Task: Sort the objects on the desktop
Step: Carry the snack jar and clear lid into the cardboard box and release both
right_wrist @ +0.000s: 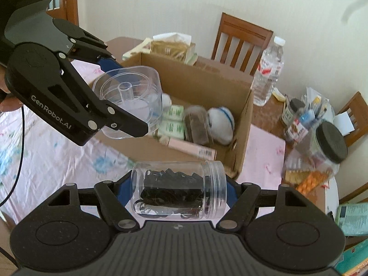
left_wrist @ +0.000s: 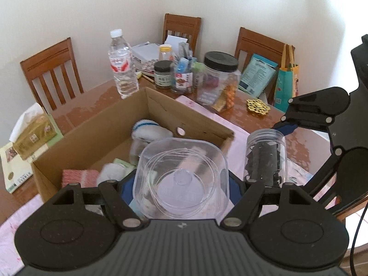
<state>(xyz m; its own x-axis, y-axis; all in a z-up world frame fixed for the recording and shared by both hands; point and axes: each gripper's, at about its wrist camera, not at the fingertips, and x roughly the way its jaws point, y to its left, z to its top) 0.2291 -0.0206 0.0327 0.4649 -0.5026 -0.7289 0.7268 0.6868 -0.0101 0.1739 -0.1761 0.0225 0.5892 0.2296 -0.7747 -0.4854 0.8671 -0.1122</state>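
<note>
Gripping a clear, rounded-square plastic lid (left_wrist: 182, 179), the left tongs (left_wrist: 181, 184) are hovering beside the cardboard box (left_wrist: 161, 105); the right tongs (right_wrist: 179, 191) are clasping a ribbed transparent jar (right_wrist: 177, 191) sideways over the worktop's (left_wrist: 96, 99) pink cloth (right_wrist: 57, 156).

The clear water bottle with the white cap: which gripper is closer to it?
Left. The left gripper, clamping a clear square container, hangs over the cardboard box beside the bottle; the right gripper is farther back.
</note>
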